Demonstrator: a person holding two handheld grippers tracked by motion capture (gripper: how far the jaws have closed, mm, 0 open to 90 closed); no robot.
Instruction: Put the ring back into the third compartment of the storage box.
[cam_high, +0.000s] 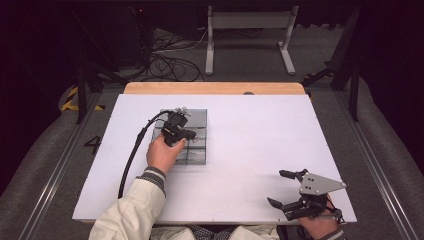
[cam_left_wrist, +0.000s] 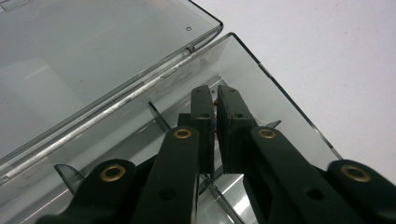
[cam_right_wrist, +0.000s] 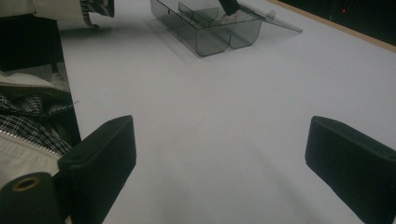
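Observation:
A clear plastic compartment box (cam_high: 196, 151) lies open on the white table (cam_high: 260, 130), with its lid (cam_high: 197, 116) flat behind it. My left gripper (cam_high: 183, 134) reaches down into the box. In the left gripper view its jaws (cam_left_wrist: 215, 91) are shut inside a compartment by the box wall (cam_left_wrist: 280, 88), next to the lid (cam_left_wrist: 93, 46). A thin reddish sliver shows between the pads; I cannot tell what it is. My right gripper (cam_high: 276, 187) rests at the near right edge, open and holding nothing (cam_right_wrist: 219, 140). It faces the box (cam_right_wrist: 210, 37).
Thin dividers (cam_left_wrist: 159, 116) split the box into compartments. The table's wooden far edge (cam_high: 215, 88) runs along the back. On the floor behind the table are a white metal stand (cam_high: 247, 20) and loose cables (cam_high: 170, 60). The left sleeve (cam_high: 130, 215) lies over the near edge.

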